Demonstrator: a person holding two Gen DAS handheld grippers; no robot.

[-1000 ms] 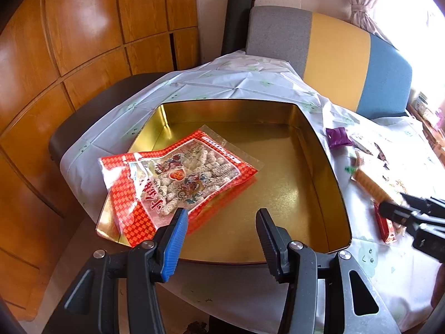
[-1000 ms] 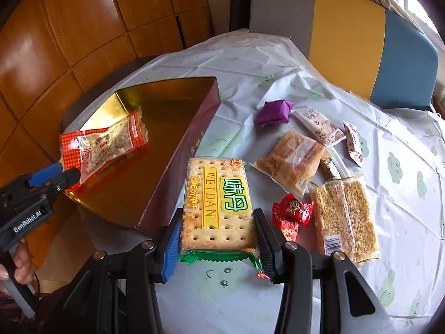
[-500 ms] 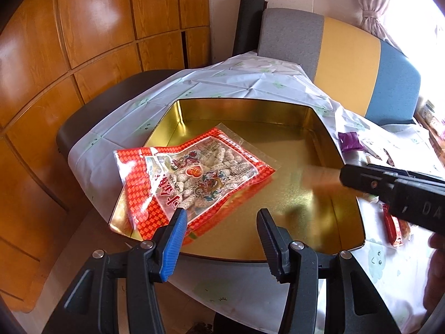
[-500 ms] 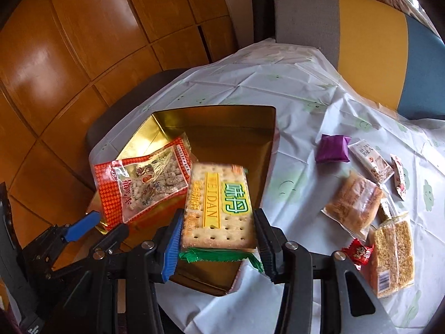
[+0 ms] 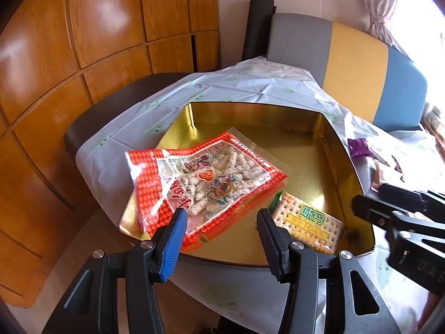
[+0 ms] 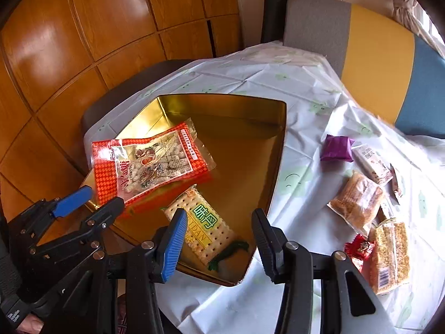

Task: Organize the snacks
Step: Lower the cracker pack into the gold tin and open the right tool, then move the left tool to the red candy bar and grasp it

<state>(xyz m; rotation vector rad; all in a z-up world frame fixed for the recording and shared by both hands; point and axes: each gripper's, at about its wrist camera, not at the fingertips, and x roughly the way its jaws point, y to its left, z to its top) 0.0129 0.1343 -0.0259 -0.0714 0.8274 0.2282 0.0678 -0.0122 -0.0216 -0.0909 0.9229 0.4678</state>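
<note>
Cracker pack [image 6: 204, 226] lies in tin [image 6: 279, 150], below parted right fingers [image 6: 173, 239]

The cracker packet [image 5: 308, 224], lower centre of the frame, reads "WEIDAN" on yellow, beneath green Chinese characters.

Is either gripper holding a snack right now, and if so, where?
Neither. The cracker pack lies loose in the gold tin; both grippers' jaws stand open and empty.

Wood-panelled wall [image 5: 97, 41] on the left, a grey-yellow-blue chair back [image 5: 356, 69] beyond, and a sunlit curtain [image 5: 381, 5].
</note>
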